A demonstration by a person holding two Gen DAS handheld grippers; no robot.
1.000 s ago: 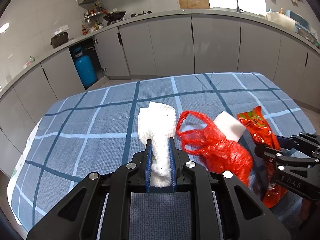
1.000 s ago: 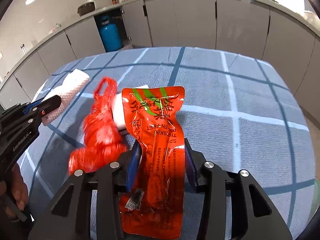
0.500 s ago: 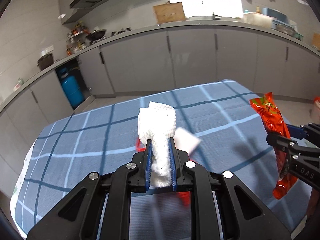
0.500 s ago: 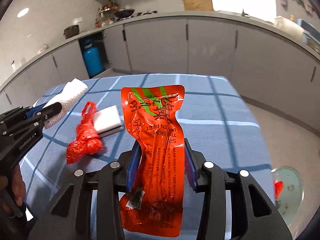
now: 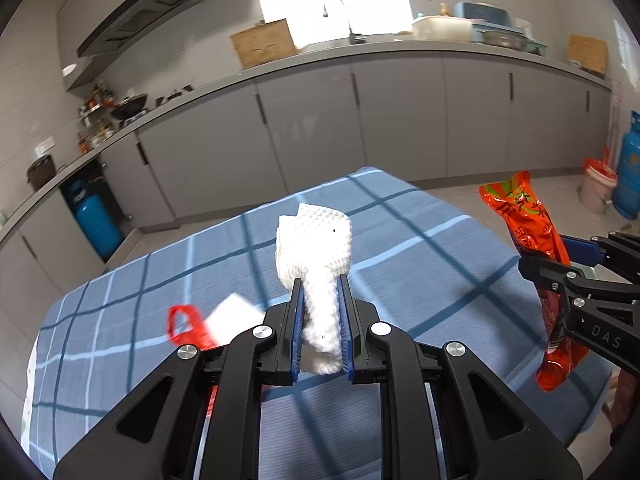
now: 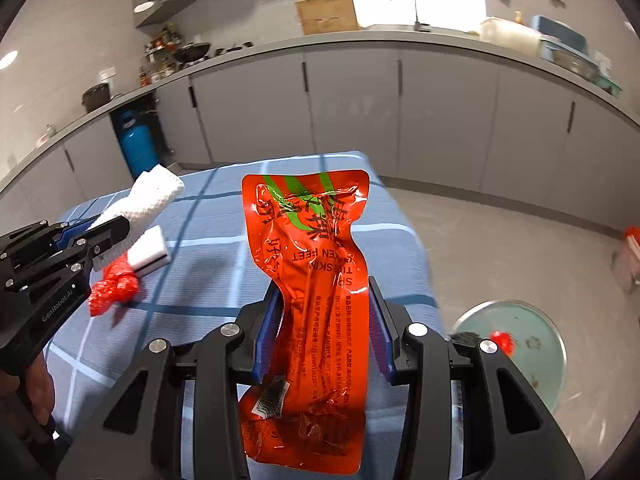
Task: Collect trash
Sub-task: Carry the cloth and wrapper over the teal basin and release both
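My left gripper (image 5: 321,286) is shut on a crumpled white paper towel (image 5: 316,248), held up above the blue checked table (image 5: 420,248). In the right wrist view the same towel (image 6: 148,196) sticks out of the left gripper (image 6: 116,234) at the left edge. My right gripper (image 6: 324,300) is shut on an orange snack wrapper (image 6: 316,280), which stands upright between the blue pads; it also shows at the right of the left wrist view as the wrapper (image 5: 528,232). A red plastic bag (image 6: 114,286) and a white sponge block (image 6: 150,250) lie on the table.
A round green-lidded bin (image 6: 516,348) with red scraps stands on the floor right of the table. Grey kitchen cabinets (image 6: 360,112) run behind. A blue gas cylinder (image 6: 138,142) sits in an open cabinet, another cylinder (image 5: 630,176) and a white bucket (image 5: 598,190) at the far right.
Both grippers have lifted and swung right with their loads, away from the table middle. The red bag and sponge slid left in view, and the floor bin has come into sight.
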